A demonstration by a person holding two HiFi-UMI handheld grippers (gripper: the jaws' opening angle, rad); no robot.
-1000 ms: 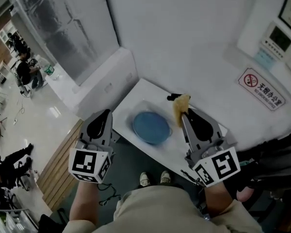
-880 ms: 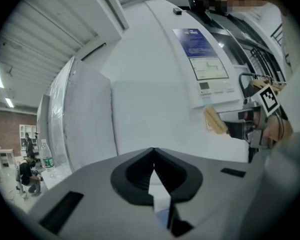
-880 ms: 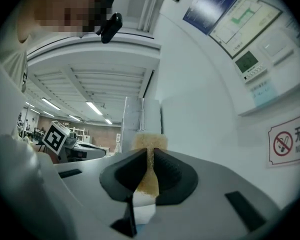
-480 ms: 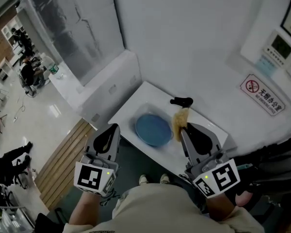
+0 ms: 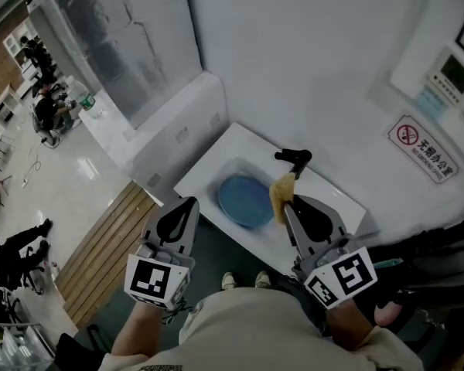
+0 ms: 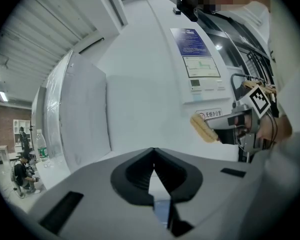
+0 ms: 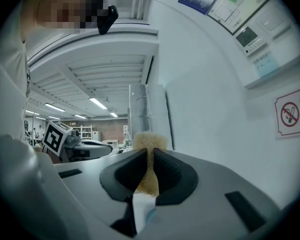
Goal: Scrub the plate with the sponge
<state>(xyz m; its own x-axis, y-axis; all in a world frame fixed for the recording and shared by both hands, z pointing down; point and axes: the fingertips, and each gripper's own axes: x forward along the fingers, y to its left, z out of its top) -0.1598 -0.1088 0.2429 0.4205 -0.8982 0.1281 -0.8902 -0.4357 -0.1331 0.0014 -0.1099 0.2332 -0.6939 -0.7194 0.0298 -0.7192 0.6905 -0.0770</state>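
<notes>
Yellow foam shows first: a soft, porous yellow sponge (image 7: pixel 149 143) is pinched flat between the closed fingers of the right gripper (image 5: pixel 288 201), and its fluffy top bulges out past the fingertips. The left gripper (image 5: pixel 188 204) has its fingers pressed together with nothing between them, and they point forward beside the right one, well apart from it. A round blue plate (image 5: pixel 246 200) lies flat in the basin of a white rectangular sink (image 5: pixel 209 168). In the head view it sits between the two sets of fingertips, ahead of the left fingers and to their right, and just left of the right fingers. There the sponge overlaps the plate's right rim. The left gripper view shows the sponge held up in the air against the white wall, so I cannot tell that it touches the plate. A black tap (image 5: pixel 295 159) stands on the sink's back edge just beyond the right fingertips, above the sponge in that view. Further off past the right fingers, a red and white no-smoking sign (image 5: pixel 421 148) is fixed to the wall. Under both grippers are the person's pale trousers and shoes, close against the front of the sink.
</notes>
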